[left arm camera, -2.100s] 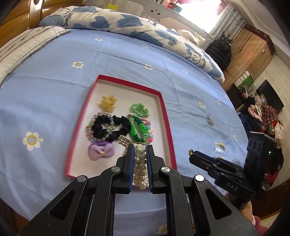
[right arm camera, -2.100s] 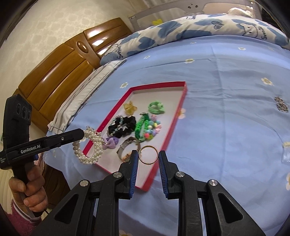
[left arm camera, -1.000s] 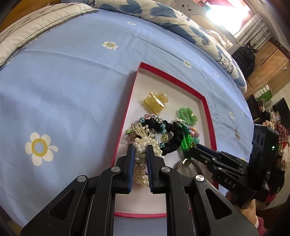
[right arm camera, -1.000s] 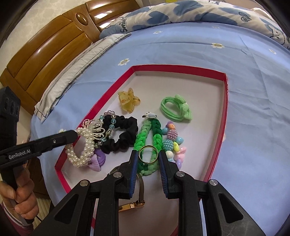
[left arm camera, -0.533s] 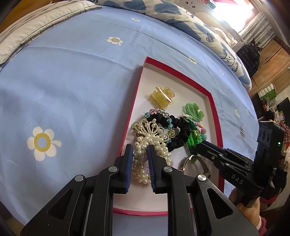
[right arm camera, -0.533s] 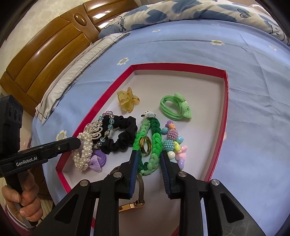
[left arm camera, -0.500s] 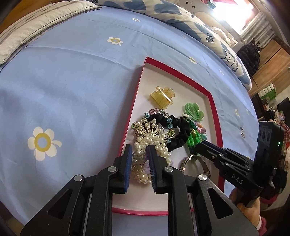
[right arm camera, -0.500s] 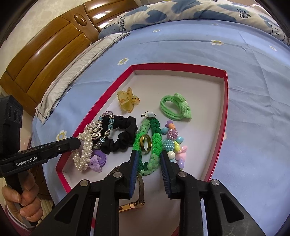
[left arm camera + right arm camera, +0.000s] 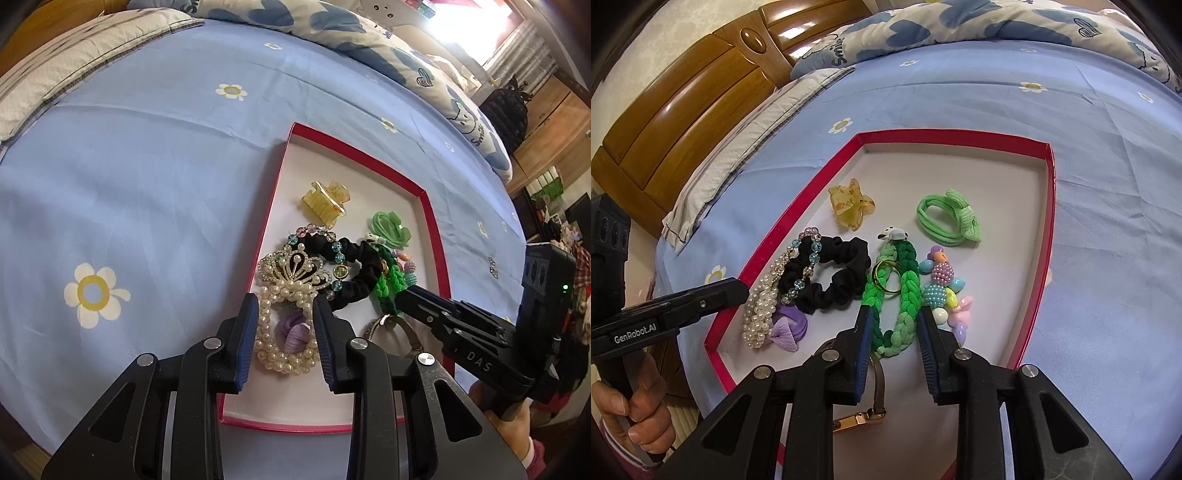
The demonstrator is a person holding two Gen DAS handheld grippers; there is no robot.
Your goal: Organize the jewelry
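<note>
A red-rimmed tray [image 9: 354,151] lies on the blue bedsheet. My left gripper [image 9: 283,308] hangs low over its near left corner. Its jaws are opening around the pearl bracelet with a crown charm [image 9: 266,343], which rests on a purple bow [image 9: 295,330]; the pads do not press it. My right gripper [image 9: 894,317] stands open astride a green braided band [image 9: 905,295], and a gold ring [image 9: 884,275] lies loose on that band. A black scrunchie [image 9: 834,288] sits between the pearls and the braid.
The tray also holds a yellow claw clip [image 9: 851,206], a green hair tie [image 9: 947,221], a colourful bead bracelet [image 9: 942,291] and a watch strap [image 9: 864,413]. A small silver piece [image 9: 493,266] lies on the sheet to the right. A wooden headboard [image 9: 701,99] and pillows stand behind.
Both grippers came down over the tray. The left jaws parted and left the pearl bracelet lying on the purple bow. The right gripper let the gold ring drop onto the green braid.
</note>
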